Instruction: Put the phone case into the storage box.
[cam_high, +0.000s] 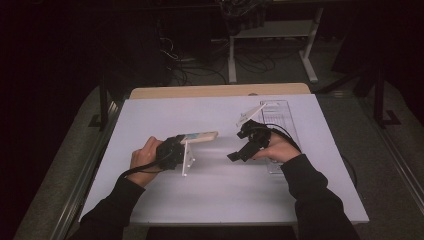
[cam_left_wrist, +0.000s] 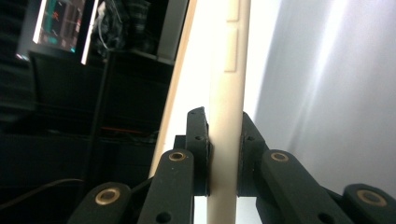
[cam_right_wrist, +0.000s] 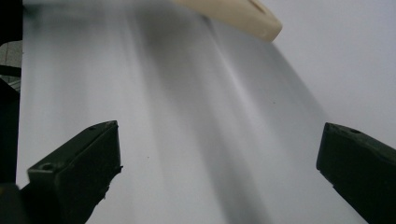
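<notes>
High view: the left tool (cam_high: 186, 141) is clenched on one end of a cream flat bar (cam_high: 200, 136), holding it above the white worktop (cam_high: 215, 190) left of centre. Left gripper view confirms both jaws pressed against the flat bar (cam_left_wrist: 226, 116), which runs straight away from the camera. The right tool (cam_high: 235, 156) hovers just right of centre, jaws released and spread wide, gripping nothing. Right gripper view shows the bar's free end (cam_right_wrist: 238, 14) ahead, well apart from the jaws. A clear tray (cam_high: 285, 112) lies near the right hand (cam_high: 275, 150).
</notes>
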